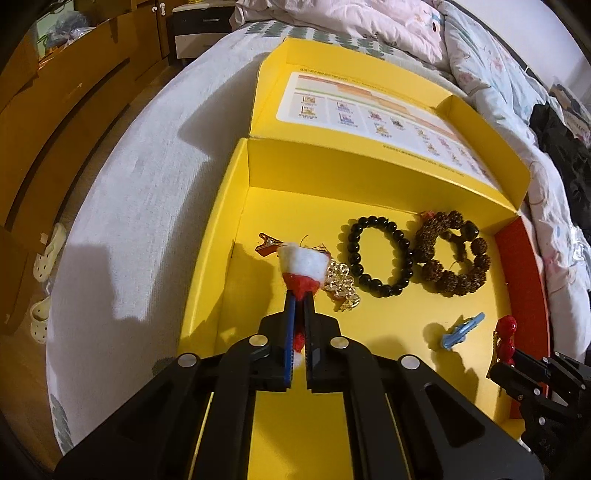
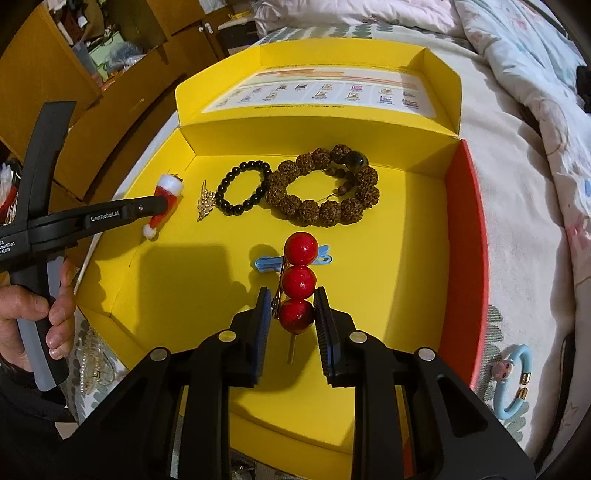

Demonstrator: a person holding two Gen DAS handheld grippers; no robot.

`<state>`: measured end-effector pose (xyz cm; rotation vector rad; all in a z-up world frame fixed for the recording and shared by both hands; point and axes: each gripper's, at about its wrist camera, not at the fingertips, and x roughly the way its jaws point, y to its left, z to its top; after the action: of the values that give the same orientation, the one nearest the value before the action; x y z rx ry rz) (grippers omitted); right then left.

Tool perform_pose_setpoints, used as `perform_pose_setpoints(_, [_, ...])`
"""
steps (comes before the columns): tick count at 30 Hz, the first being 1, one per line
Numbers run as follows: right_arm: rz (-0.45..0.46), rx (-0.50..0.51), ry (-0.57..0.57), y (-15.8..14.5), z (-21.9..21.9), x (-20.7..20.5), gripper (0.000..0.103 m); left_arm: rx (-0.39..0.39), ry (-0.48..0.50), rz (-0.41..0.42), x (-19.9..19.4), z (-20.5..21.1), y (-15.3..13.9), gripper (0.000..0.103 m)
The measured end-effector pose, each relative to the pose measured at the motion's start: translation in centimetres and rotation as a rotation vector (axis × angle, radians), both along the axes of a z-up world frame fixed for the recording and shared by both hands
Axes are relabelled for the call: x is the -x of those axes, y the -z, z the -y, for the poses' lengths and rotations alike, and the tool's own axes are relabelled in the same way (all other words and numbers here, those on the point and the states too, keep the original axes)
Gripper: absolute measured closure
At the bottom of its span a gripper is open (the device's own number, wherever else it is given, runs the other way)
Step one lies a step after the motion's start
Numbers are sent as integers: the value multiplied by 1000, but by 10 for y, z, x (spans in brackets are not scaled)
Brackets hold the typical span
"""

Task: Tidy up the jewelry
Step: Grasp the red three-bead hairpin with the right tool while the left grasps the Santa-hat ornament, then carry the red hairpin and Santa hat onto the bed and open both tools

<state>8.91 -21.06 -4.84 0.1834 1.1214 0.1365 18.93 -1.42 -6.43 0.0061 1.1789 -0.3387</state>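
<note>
An open yellow box [image 1: 236,206] [image 2: 413,266] lies on the bed. My left gripper [image 1: 300,295] is shut on a small red and white Santa hat clip [image 1: 303,268], held over the box's left side; the hat also shows in the right wrist view [image 2: 166,199]. My right gripper [image 2: 292,308] is shut on a hairpin of three red balls [image 2: 300,280], seen at the edge of the left wrist view [image 1: 505,341]. In the box lie a black bead bracelet [image 1: 380,254] [image 2: 243,192], a brown seed bracelet [image 1: 452,254] [image 2: 325,184], a gold ornament [image 1: 341,286] [image 2: 205,201] and a blue clip [image 1: 460,330] [image 2: 266,263].
A blue bangle [image 2: 515,380] lies on the bedspread right of the box. More jewelry [image 2: 94,369] lies on the bed left of the box. The box lid [image 2: 332,92] stands open at the back. Bedding [image 1: 369,26] is piled behind. Wooden cabinets [image 1: 55,110] stand left.
</note>
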Motion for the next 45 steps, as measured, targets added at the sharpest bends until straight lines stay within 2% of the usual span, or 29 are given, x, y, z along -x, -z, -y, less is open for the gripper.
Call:
perform_pose_setpoints(11, [66, -48, 23, -43, 18, 30, 79, 28, 24, 74, 35, -3, -50, 99])
perform_pose_setpoints(15, [81, -41, 42, -60, 29, 57, 79, 23, 55, 103, 67, 1, -67, 99])
perform_pose_setpoints(24, [79, -29, 128, -69, 70, 130, 79, 60, 110, 107, 147, -2, -89, 99])
perform_pose_setpoints(29, [57, 0, 178, -65, 94, 168, 79, 50, 142, 75, 187, 5, -69, 99])
perform_pose_setpoints(35, [-28, 48, 254, -33, 122, 207, 79, -19, 164, 31, 209, 19, -34, 99])
perform_pose_setpoints(38, [-79, 63, 286, -14, 133, 216, 79, -45, 165, 13, 212, 23, -22, 99])
perform_pose_setpoints(45, [-139, 89, 318, 8, 146, 212, 79, -83, 178, -16, 215, 35, -3, 99])
